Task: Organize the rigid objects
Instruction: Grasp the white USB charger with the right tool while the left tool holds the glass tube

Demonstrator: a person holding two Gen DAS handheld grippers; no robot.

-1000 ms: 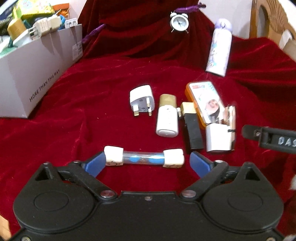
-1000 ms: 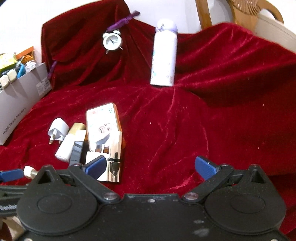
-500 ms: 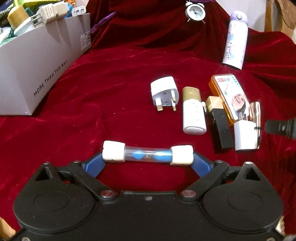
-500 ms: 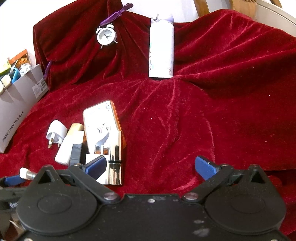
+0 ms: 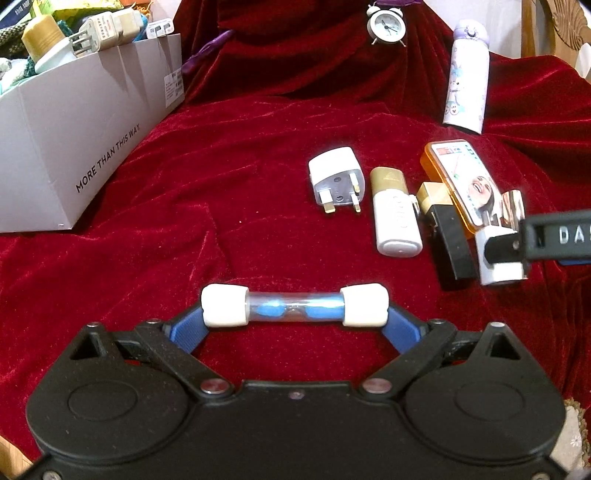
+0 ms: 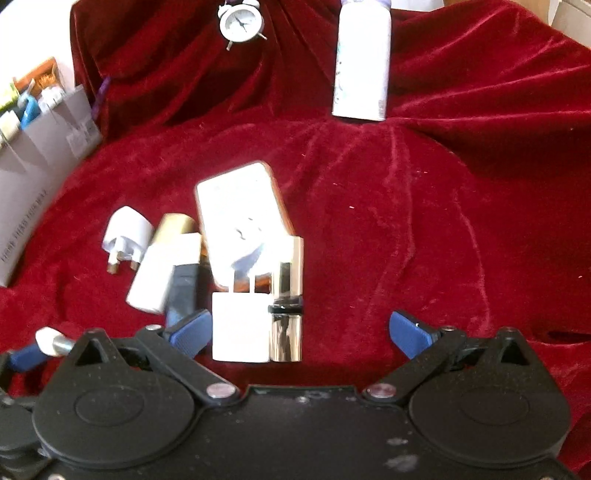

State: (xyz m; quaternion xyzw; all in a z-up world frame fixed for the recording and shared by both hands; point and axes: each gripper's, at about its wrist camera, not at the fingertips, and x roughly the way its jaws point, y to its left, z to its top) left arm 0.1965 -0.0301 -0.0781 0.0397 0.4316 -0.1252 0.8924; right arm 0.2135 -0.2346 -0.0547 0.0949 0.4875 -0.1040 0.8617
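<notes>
My left gripper (image 5: 294, 314) is shut on a sand timer (image 5: 295, 307) with blue sand and white end caps, gripping it lengthwise by the caps above the red cloth. A row of objects lies right of it: a white UK plug (image 5: 336, 179), a white bottle with a gold cap (image 5: 395, 218), a black stick with a gold cap (image 5: 448, 236), an orange-edged box (image 5: 461, 181) and a white charger (image 5: 498, 271). My right gripper (image 6: 301, 329) stands open just behind the white charger (image 6: 240, 326) and a shiny silver cylinder (image 6: 288, 295), both between its fingers' lines.
A grey cardboard box (image 5: 74, 147) full of mixed items stands at the left. A small white alarm clock (image 5: 386, 22) and a tall white flask (image 5: 467, 77) stand at the back on the red velvet cloth (image 5: 221, 166). Bare cloth lies right of the row (image 6: 406, 221).
My left gripper has shut on the sand timer's ends and lifted it a little. My right gripper has moved forward over the charger and silver cylinder, still open.
</notes>
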